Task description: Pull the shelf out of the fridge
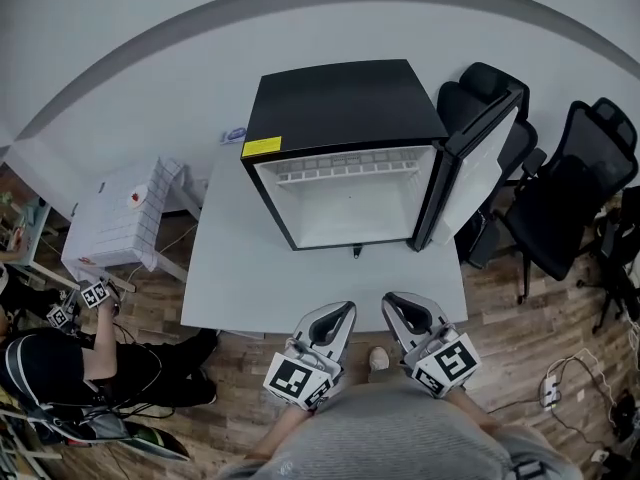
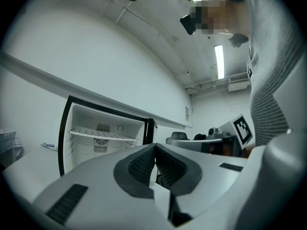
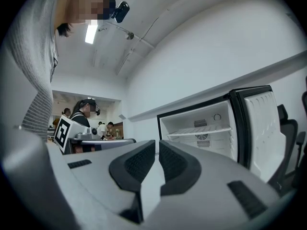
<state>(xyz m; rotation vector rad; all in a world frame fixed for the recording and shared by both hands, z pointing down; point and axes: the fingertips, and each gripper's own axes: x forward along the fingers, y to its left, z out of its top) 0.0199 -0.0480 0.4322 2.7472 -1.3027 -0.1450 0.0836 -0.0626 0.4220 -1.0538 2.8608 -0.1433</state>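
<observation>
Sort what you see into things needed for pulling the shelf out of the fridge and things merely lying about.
Belongs to the job: fridge, its open door, the shelf inside, left gripper, right gripper, both shut and empty.
Just lying about: office chairs, white crate.

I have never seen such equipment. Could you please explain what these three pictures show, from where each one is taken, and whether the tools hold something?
There is no robot: a person holds a two-jaw tool in each hand, the left gripper and the right gripper. The top-down picture comes from a camera on the person's head. The other two come from cameras riding on each gripper, looking along its jaws. On the grey table stands a small black fridge, its door open, with a white shelf inside. Both grippers are shut, hold nothing, and are apart from the fridge.
</observation>
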